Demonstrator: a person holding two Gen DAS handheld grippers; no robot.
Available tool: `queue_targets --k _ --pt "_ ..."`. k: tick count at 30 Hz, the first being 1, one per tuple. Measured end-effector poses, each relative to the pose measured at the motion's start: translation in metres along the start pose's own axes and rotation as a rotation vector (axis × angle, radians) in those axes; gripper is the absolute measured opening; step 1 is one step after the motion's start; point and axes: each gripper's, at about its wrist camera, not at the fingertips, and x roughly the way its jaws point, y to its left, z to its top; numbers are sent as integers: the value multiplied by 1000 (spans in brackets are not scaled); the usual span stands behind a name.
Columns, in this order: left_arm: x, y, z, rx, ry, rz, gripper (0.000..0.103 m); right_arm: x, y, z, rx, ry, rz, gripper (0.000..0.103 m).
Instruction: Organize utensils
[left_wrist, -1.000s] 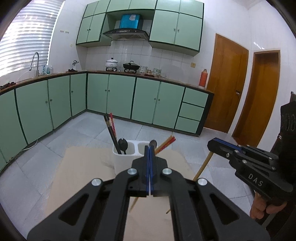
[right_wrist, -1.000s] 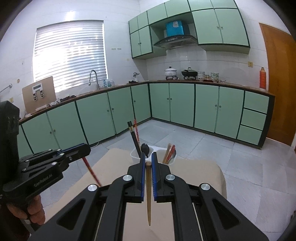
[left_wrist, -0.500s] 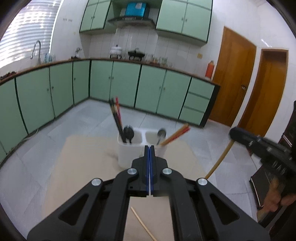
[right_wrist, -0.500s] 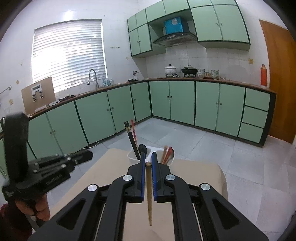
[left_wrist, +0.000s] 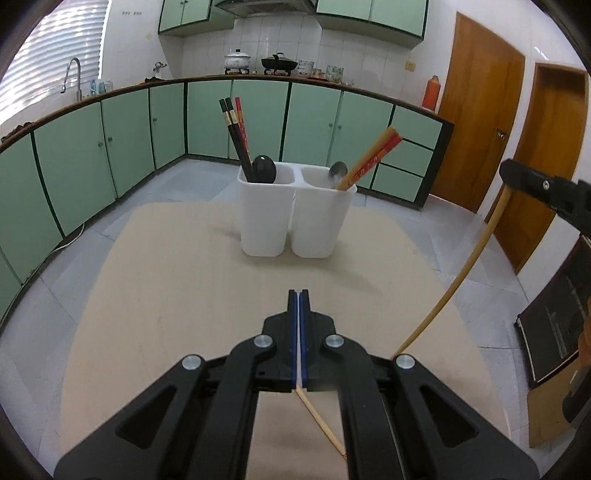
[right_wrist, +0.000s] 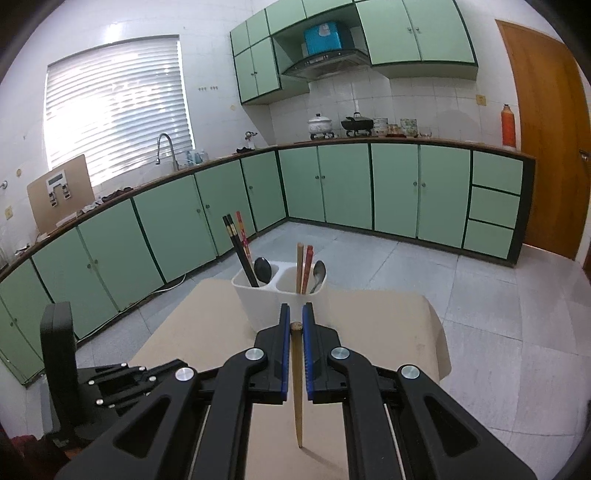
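My right gripper (right_wrist: 293, 326) pinches a chopstick (right_wrist: 297, 387) upright to drop into the holder (right_wrist: 255, 295); my left gripper (left_wrist: 298, 295) is closed, empty.

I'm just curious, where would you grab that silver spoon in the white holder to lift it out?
By its bowl end, from straight above. The silver spoon stands handle-down in the white holder, so only the bowl clears the rim; wooden chopsticks crowd one side.

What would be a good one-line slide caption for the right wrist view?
Right gripper holds a wooden chopstick behind a white two-compartment utensil holder on a tan table.
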Motion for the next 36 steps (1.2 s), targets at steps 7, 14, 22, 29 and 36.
queue_targets --k 7,14,22,29,36 --pt "-13 2 23 18 -72 29 1 -3 6 16 -28 -28 30 7" --pt "-21 16 48 -14 -116 37 1 5 23 60 -64 -86 93 7" --pt "-19 29 53 -42 -117 52 1 27 30 143 -69 -185 116 7" --pt "-8 40 57 -61 -103 57 1 72 26 174 -80 -192 51 7" --pt "9 48 54 -79 -79 84 1 104 12 126 -51 -119 29 7"
